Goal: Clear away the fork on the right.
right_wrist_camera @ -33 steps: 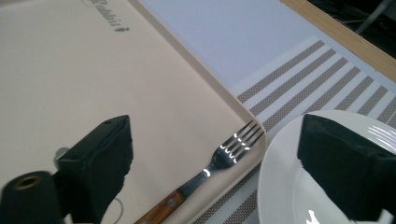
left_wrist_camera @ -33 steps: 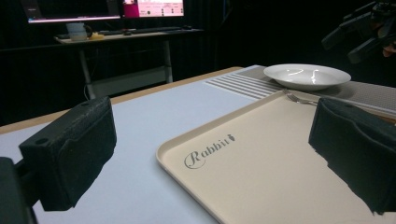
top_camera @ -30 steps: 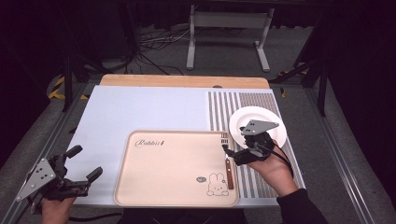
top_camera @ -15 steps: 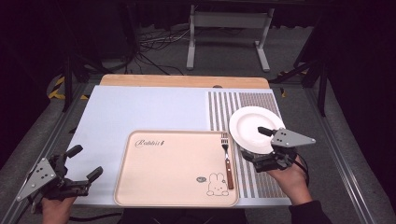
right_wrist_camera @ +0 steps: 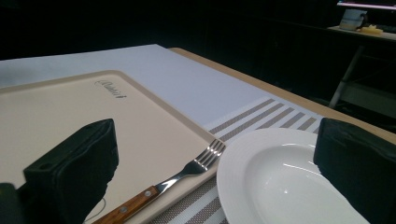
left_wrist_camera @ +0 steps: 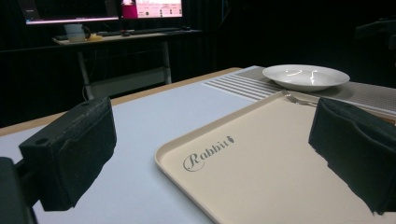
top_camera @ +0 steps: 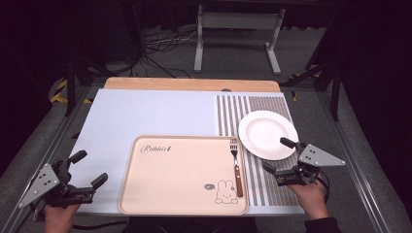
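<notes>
A beige tray (top_camera: 184,174) with a rabbit print lies at the table's near middle. A fork (top_camera: 236,167) with a wooden handle rests along its right rim, tines pointing away. Just right of it a white plate (top_camera: 267,134) sits on a striped mat (top_camera: 252,111). My right gripper (top_camera: 278,155) stands open at the plate's near edge, holding nothing. In the right gripper view the fork (right_wrist_camera: 187,170) and plate (right_wrist_camera: 280,182) lie between the open jaws. My left gripper (top_camera: 89,168) stands open left of the tray, and in its own view the tray (left_wrist_camera: 280,163) lies ahead.
A pale blue sheet (top_camera: 145,116) covers the table's left and middle, with a wooden strip (top_camera: 189,84) along the far edge. Metal rails run down both sides. Beyond the table stand a metal frame (top_camera: 235,29) and floor cables. A desk with monitors (left_wrist_camera: 107,14) is far off.
My right gripper has drawn back from over the fork and plate, moving right and toward the near edge. Fork, plate and left gripper have stayed in place.
</notes>
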Available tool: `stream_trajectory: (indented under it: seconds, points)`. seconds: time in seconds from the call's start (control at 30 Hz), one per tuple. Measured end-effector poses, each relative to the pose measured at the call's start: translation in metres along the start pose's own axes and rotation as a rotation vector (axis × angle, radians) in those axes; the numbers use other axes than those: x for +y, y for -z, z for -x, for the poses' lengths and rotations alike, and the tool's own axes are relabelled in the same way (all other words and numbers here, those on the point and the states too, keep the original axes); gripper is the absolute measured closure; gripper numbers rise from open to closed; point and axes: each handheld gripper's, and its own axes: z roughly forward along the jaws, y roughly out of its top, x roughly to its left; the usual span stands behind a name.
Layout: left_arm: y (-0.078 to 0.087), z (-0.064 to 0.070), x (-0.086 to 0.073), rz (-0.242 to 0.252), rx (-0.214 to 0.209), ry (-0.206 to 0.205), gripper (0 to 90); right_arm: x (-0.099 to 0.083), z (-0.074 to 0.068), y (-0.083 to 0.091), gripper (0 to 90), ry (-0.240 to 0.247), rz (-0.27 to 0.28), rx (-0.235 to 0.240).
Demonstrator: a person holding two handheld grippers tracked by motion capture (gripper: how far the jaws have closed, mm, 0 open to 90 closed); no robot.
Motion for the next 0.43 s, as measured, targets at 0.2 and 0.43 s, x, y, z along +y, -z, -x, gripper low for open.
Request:
stream_trajectory:
  seconds: [0.2, 0.43]
  points:
    - [-0.001, 0.001, 0.0, -0.004, -0.004, -0.002, 1.4, -0.014, 0.003, 0.004, 0.5, 0.011, 0.055, 0.003]
    - [-0.001, 0.001, 0.0, -0.002, -0.008, -0.001, 1.4, -0.023, 0.001, 0.003, 0.2, 0.017, 0.075, -0.007]
